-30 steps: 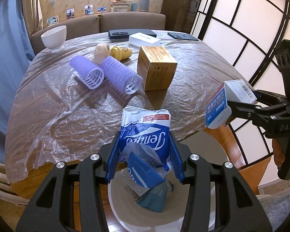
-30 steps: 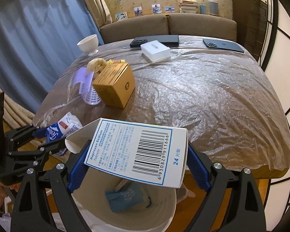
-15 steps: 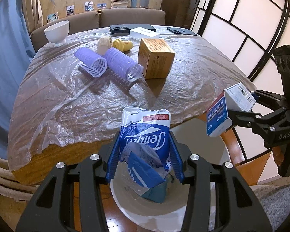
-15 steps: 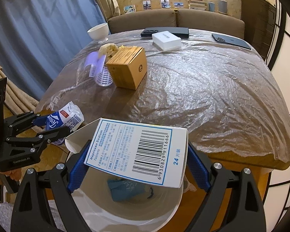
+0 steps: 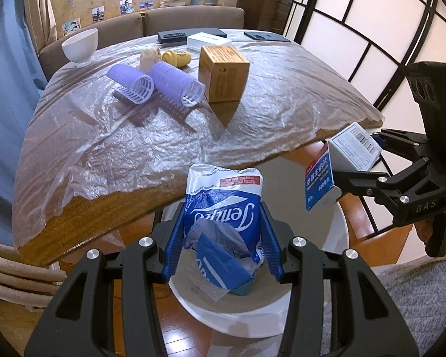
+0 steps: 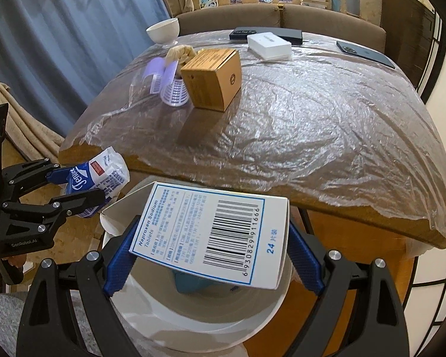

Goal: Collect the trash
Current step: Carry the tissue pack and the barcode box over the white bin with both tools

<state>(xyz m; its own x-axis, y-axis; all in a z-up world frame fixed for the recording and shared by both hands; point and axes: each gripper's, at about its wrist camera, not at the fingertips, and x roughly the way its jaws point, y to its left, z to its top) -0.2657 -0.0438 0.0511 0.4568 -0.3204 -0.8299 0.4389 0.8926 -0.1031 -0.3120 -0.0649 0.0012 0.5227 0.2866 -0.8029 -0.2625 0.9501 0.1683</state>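
My left gripper point(image 5: 223, 238) is shut on a blue and white tissue packet point(image 5: 223, 205) and holds it above a white trash bin point(image 5: 232, 312) on the floor by the table's near edge. My right gripper point(image 6: 211, 255) is shut on a white medicine box point(image 6: 211, 235) with a barcode, also above the bin point(image 6: 193, 318). The box shows at the right in the left wrist view point(image 5: 339, 163), and the packet at the left in the right wrist view point(image 6: 101, 178). A blue item lies inside the bin point(image 6: 190, 282).
The plastic-covered table point(image 5: 163, 136) holds two purple hair rollers point(image 5: 157, 84), a brown cardboard box point(image 5: 223, 73), a white bowl point(image 5: 80, 44), a yellow item point(image 5: 177, 58), a white box point(image 6: 269, 44) and dark flat devices. A sofa stands behind; a paper screen is at the right.
Both grippers have drawn back from the table and lowered with their items. The bin now sits more fully under them.
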